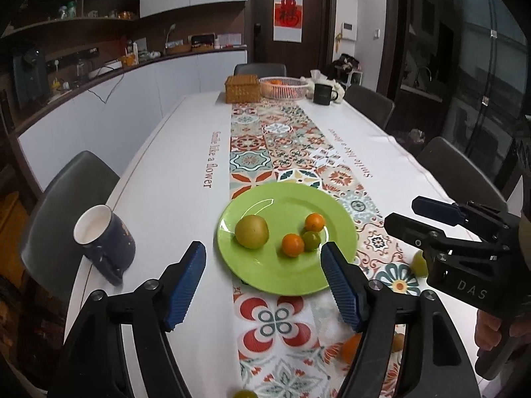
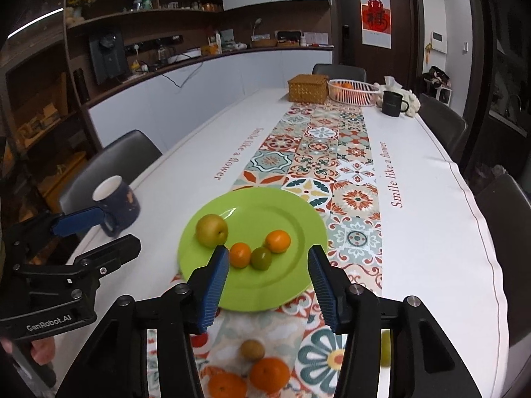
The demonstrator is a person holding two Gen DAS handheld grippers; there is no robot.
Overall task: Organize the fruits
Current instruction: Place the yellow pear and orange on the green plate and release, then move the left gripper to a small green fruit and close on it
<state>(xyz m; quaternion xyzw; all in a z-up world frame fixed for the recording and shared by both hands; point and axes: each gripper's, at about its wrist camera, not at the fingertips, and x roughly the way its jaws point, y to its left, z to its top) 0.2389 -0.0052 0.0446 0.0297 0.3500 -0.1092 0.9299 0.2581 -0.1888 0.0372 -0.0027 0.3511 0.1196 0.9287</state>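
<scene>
The green plate [image 2: 252, 295] sits at the centre of both views on the patterned table runner [image 2: 335, 152], and four fruits already lie on it: a yellow-green pear [image 2: 211, 231] toward the plate's left, two small oranges [image 2: 278, 240] and a small green fruit [image 2: 261, 258] that touches both of them, grouped near the plate's middle. Loose fruit remains off the plate. In the lower centre of the right wrist view two oranges [image 2: 269, 374] and a small brown fruit [image 2: 252, 349] lie on the runner below the plate, and a pale green fruit [image 2: 385, 348] shows partly behind the tong frame at lower right. The left wrist view shows another green fruit [image 1: 245, 393] at the bottom edge. The left tongs [image 1: 264, 285] stand wide and empty, hanging just short of the plate's near rim. The right tongs [image 2: 268, 287] are likewise wide and empty, over the near rim. Judgement: the task is partly done, roughly half; at least five pieces appear still to be moved onto the plate. A blue mug [image 2: 117, 204] at the left and a white basket [image 2: 353, 91] with oranges at the far end are untouched.
</scene>
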